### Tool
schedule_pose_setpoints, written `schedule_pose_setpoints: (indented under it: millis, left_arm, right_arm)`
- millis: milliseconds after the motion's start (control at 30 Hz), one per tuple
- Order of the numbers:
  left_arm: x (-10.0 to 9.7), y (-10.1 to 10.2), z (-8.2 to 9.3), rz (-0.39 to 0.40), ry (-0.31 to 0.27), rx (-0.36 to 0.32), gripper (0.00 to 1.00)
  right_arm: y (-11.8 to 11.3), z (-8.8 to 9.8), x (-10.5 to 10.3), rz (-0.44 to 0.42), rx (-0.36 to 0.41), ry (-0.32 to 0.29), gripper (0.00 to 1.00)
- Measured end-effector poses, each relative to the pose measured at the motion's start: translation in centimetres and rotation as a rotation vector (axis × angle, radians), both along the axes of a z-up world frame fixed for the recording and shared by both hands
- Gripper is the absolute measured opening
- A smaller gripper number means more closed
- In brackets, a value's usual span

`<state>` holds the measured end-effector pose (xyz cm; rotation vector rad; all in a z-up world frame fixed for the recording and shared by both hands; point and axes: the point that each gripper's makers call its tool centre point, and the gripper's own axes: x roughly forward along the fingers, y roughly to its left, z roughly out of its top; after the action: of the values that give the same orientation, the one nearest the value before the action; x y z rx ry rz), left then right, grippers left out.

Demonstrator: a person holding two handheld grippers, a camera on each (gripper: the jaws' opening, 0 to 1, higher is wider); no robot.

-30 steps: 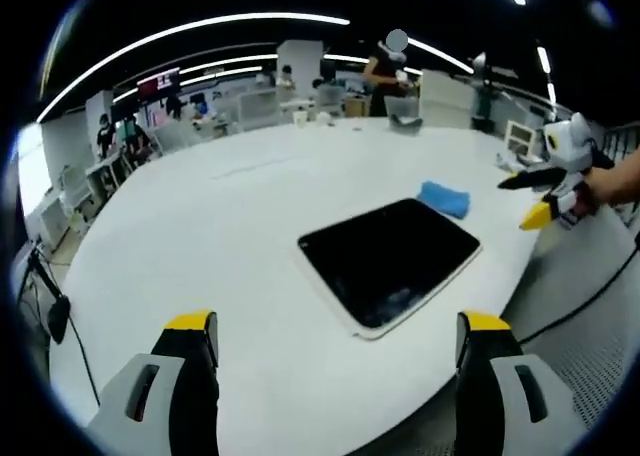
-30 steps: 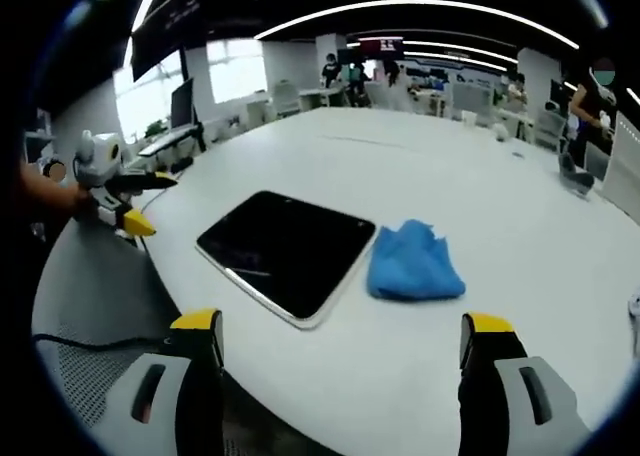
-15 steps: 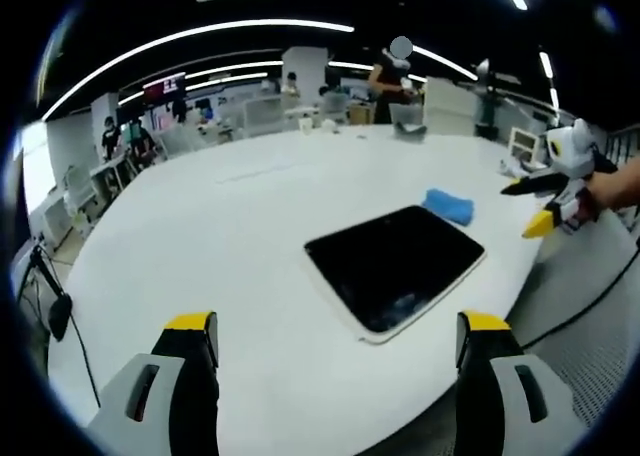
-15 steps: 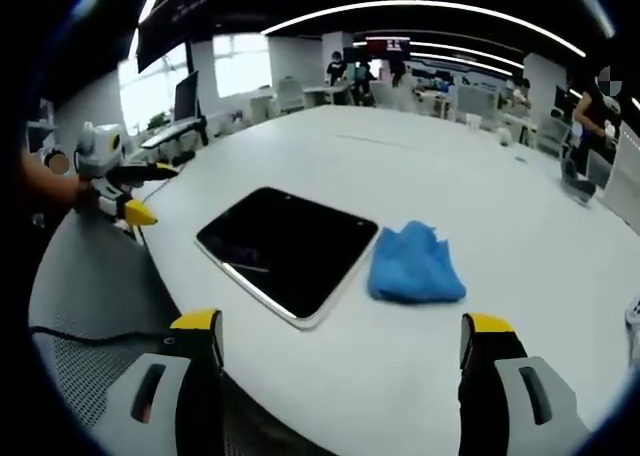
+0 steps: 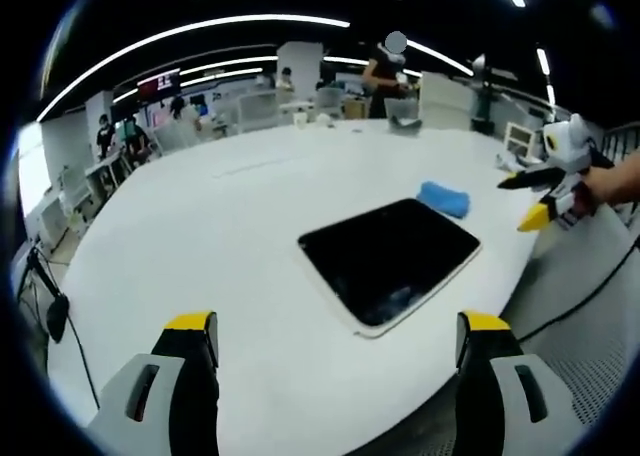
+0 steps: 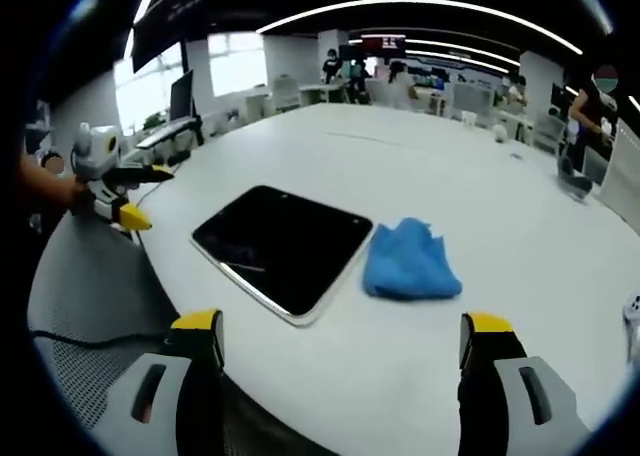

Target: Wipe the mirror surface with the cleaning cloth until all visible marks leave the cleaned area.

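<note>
A dark rectangular mirror with a pale rim lies flat on the white table; smudges show near its close corner. It also lies in the right gripper view as the mirror. A crumpled blue cloth rests just beside the mirror's right edge, and the same cloth sits beyond the mirror in the left gripper view. My left gripper is open above the table's near part, holding nothing. My right gripper is open too, short of the mirror and cloth. Each gripper shows at the other view's side, the right gripper and the left gripper.
The round white table has its edge near both grippers, with grey floor and a black cable beyond it. Small objects stand at the table's far side. People and desks fill the office behind.
Both views have shifted slightly with the hands and come back to about where they were a second ago. The mirror and cloth have stayed put. Both grippers stay open.
</note>
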<state>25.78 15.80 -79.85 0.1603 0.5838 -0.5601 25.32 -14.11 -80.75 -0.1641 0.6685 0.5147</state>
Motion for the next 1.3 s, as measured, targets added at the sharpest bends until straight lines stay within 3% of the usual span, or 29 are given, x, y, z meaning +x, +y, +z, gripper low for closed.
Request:
schedule_pose_setpoints:
  millis: [567,1300]
  left_arm:
    - [0.07,0.32,-0.07,0.011,-0.001,0.006,1.0]
    - [0.04,0.48,-0.11,0.023,0.007,-0.005,1.0]
  right_arm:
    - [-0.65,0.2,-0.04,-0.052,0.014,0.005,1.0]
    - [-0.56,0.1,-0.44,-0.051,0.021,0.026,0.98]
